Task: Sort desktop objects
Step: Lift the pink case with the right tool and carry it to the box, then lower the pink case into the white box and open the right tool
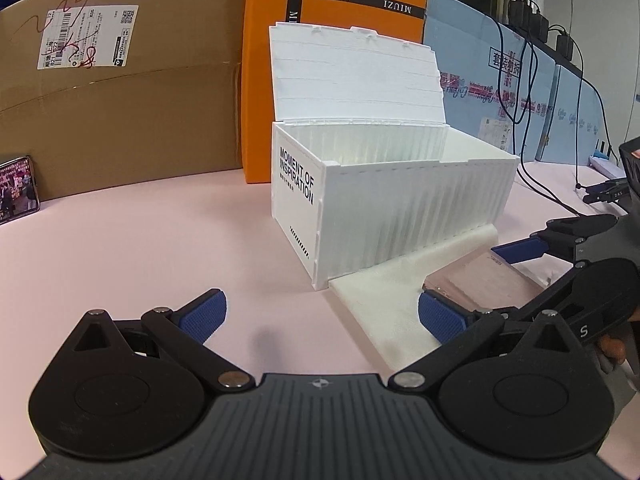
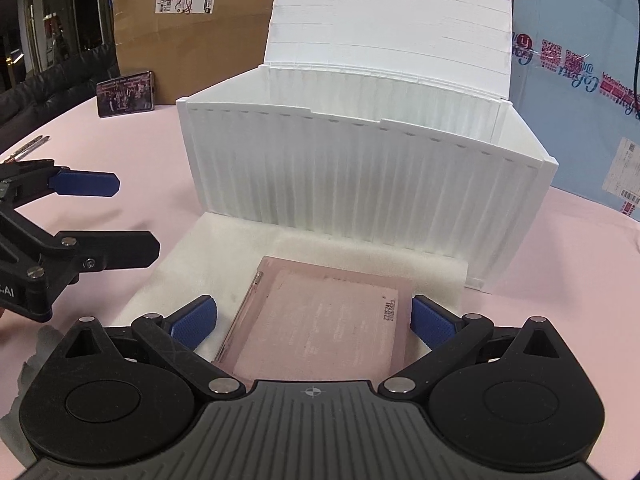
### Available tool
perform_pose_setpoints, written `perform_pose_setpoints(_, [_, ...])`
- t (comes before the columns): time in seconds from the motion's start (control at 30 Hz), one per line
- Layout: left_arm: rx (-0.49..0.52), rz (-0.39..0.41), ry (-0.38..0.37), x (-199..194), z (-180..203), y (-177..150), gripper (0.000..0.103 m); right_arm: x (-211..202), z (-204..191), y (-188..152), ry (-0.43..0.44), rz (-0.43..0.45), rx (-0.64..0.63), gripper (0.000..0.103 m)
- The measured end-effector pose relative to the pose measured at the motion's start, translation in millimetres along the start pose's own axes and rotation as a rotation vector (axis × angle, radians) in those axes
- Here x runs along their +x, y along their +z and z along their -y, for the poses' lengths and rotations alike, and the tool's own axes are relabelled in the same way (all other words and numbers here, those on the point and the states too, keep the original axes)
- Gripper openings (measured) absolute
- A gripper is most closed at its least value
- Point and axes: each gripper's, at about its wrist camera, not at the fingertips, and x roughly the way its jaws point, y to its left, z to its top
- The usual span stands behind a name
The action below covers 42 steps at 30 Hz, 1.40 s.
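A white container-style box (image 1: 400, 204) stands on the pink table with its lid up; it fills the right wrist view (image 2: 360, 176). In front of it lies a white foam sheet (image 1: 384, 300) (image 2: 200, 256). A flat pink case (image 2: 324, 320) (image 1: 484, 280) lies on the foam. My right gripper (image 2: 312, 318) is open, its fingers either side of the pink case, apart from it. My left gripper (image 1: 320, 316) is open and empty over the table and the foam's left edge. It shows at the left of the right wrist view (image 2: 132, 212).
A brown cardboard box (image 1: 120, 100) and an orange MIUZI box (image 1: 340, 12) stand behind. A blue board (image 1: 520, 92) with cables stands at the right. A phone (image 1: 16, 188) (image 2: 126, 94) leans on the cardboard. Two thin metal sticks (image 2: 28, 148) lie far left.
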Motion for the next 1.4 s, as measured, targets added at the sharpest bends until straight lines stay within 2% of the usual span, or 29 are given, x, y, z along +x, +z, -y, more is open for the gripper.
perform_pose_setpoints(0.1, [-0.013, 0.0, -0.002, 0, -2, 0, 0.103, 1, -1, 4, -0.005, -0.019, -0.026, 0.101])
perform_pose_setpoints(0.2, [-0.021, -0.001, -0.008, 1, -3, -1, 0.103, -2, 1, 5, -0.013, -0.001, -0.017, 0.09])
perform_pose_setpoints(0.43, [-0.011, -0.007, -0.009, 3, -1, 2, 0.103, -12, 0, 5, -0.008, 0.032, -0.016, 0.089])
perform_pose_setpoints(0.57, [0.016, 0.016, -0.013, 0, 1, 18, 0.103, -26, 1, 10, -0.003, 0.081, -0.004, 0.088])
perform_pose_setpoints(0.77, [0.13, 0.104, 0.014, -9, 9, 54, 0.103, -49, 6, 17, 0.012, 0.169, 0.042, 0.088])
perform_pose_setpoints(1.0, [0.137, 0.204, -0.024, -9, 15, 88, 0.103, -71, 15, 35, 0.017, 0.259, 0.084, 0.083])
perform_pose_setpoints(1.27, [0.104, 0.167, -0.031, 14, 7, 90, 0.103, -78, 22, 45, 0.021, 0.297, 0.106, 0.083])
perform_pose_setpoints(1.4, [0.069, 0.153, -0.017, 17, -3, 87, 0.103, -86, 25, 53, 0.029, 0.343, 0.116, 0.083])
